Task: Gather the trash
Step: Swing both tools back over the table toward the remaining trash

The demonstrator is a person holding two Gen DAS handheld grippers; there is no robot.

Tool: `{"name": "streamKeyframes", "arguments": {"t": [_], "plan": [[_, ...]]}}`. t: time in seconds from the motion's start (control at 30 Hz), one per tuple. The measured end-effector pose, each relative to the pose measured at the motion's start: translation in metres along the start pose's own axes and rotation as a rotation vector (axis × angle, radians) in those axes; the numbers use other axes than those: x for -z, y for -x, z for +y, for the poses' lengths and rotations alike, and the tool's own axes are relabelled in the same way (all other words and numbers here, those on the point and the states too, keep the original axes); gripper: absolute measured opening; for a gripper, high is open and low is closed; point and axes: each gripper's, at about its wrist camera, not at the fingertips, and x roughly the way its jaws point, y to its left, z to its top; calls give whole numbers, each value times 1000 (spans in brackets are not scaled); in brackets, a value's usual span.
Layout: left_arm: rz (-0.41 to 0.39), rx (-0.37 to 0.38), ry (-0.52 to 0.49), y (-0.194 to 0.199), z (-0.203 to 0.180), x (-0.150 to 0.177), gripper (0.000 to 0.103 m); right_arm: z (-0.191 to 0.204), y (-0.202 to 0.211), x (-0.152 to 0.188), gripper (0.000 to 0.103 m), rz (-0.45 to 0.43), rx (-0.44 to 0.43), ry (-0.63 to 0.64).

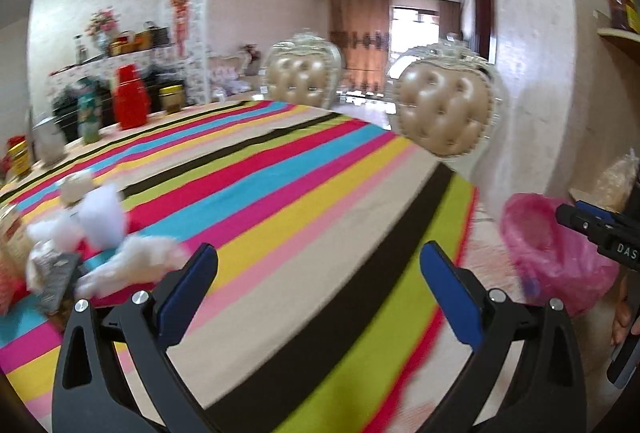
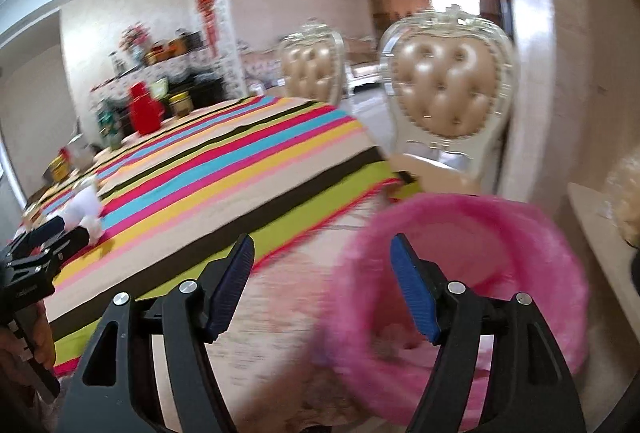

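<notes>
Now both grippers hang spread and empty above the striped tablecloth (image 1: 280,193).
Left gripper (image 1: 318,273): crumpled tissues (image 1: 128,261) just leftward. Right gripper (image 2: 322,269): pink bag (image 2: 472,273) behind its right finger.

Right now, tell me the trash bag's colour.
Pink, translucent plastic bag, its mouth open; clearest in the right wrist view.
</notes>
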Motion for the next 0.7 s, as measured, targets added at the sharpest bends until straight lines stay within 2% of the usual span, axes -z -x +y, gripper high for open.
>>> {"name": "streamKeyframes", "arguments": {"t": [0.43, 0.57, 0.7], "plan": [[-19, -277, 189, 70, 161, 31, 98, 151, -35, 5, 68, 81, -235, 181], [8, -364, 213, 79, 208, 37, 98, 201, -44, 10, 68, 107, -313, 233], [42, -408, 228, 79, 248, 40, 98, 244, -51, 14, 68, 126, -381, 282]]}}
